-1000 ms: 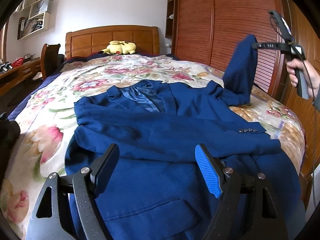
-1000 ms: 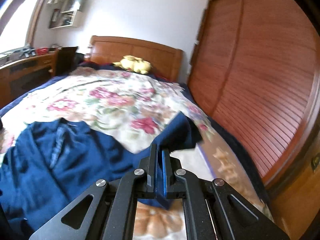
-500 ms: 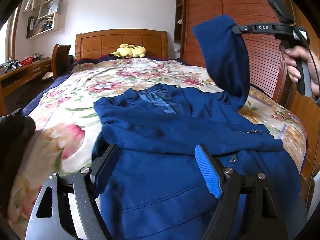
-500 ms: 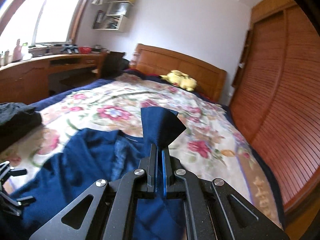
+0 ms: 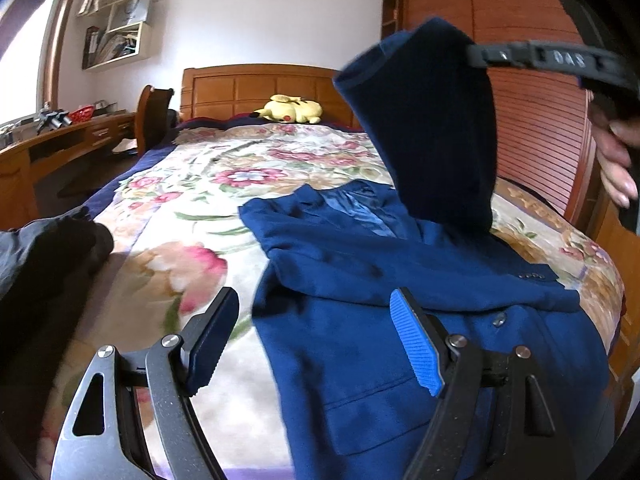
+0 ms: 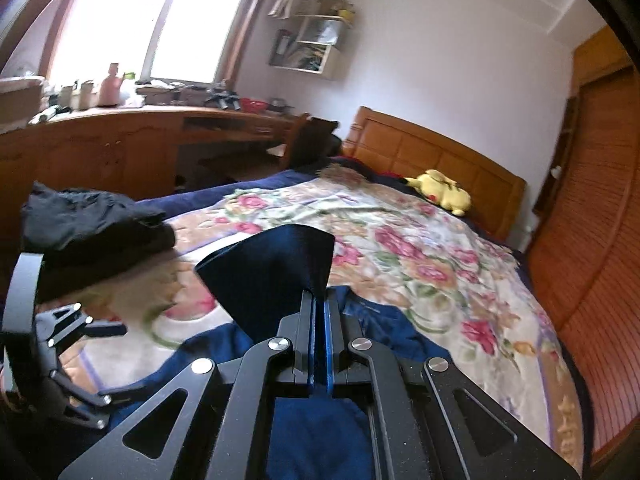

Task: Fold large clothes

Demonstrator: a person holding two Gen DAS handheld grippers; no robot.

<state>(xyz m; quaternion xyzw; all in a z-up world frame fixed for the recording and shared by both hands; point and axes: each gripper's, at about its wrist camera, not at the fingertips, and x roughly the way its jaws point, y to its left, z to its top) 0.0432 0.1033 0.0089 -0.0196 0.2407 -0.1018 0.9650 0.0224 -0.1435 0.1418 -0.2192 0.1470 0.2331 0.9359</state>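
A blue suit jacket [image 5: 400, 280] lies front up on the flowered bedspread [image 5: 192, 248], one sleeve folded across its chest with cuff buttons at the right. My right gripper [image 6: 319, 304] is shut on the other sleeve [image 6: 276, 272]. It holds that sleeve [image 5: 432, 132] up in the air over the jacket's collar, the cuff opening at the top. In the left wrist view the right gripper [image 5: 476, 56] enters from the upper right with a hand [image 5: 616, 160] on its handle. My left gripper [image 5: 312, 340] hovers open above the jacket's lower left edge, nothing between its fingers.
A dark folded garment [image 6: 92, 224] sits at the bed's left edge. A yellow plush toy [image 5: 290, 110] lies by the wooden headboard [image 5: 256, 84]. A desk [image 6: 120, 140] and chair [image 5: 150, 116] stand left of the bed, a slatted wooden wardrobe [image 5: 540, 120] to the right.
The right gripper has carried the sleeve up and leftward, from beside the jacket's right shoulder to over its collar, turning left. The left gripper has shifted left, staying open.
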